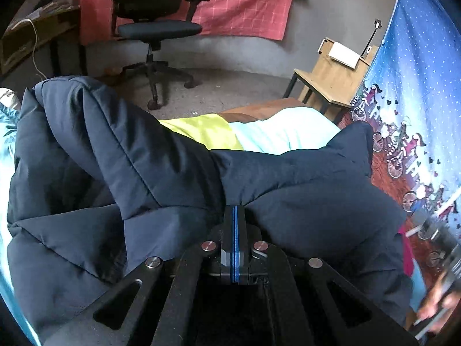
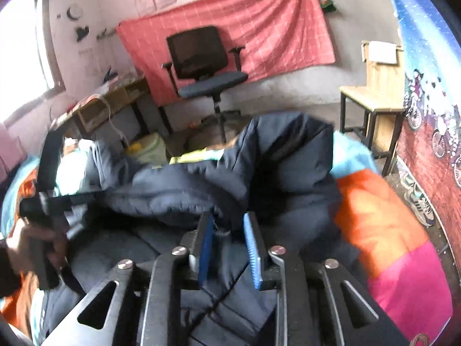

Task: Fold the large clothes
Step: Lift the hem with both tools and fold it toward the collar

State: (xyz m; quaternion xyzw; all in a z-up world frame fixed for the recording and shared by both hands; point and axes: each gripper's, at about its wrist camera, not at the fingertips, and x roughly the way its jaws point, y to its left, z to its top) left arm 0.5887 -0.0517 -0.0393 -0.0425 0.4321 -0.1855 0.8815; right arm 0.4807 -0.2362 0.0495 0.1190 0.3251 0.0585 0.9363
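Observation:
A dark navy quilted jacket [image 1: 149,173] lies bunched on a bed with a multicoloured cover. My left gripper [image 1: 235,210] is shut on a fold of the jacket, its blue pads pressed together with cloth pinched at the tips. In the right wrist view the jacket [image 2: 219,178] fills the middle, crumpled. My right gripper [image 2: 229,222] is open, its blue pads apart, and jacket cloth lies between and under the fingers. The left gripper [image 2: 52,201] shows at the left of that view, held in a hand. The right gripper [image 1: 440,259] shows blurred at the right edge of the left wrist view.
The bed cover [image 2: 374,219] has orange, pink, light blue and yellow patches. A black office chair [image 1: 155,26] stands by a red wall cloth. A wooden chair [image 1: 331,80] stands at the right by a blue patterned hanging [image 1: 417,86]. A desk [image 2: 115,101] is at left. Sneakers [image 2: 417,199] lie on the floor.

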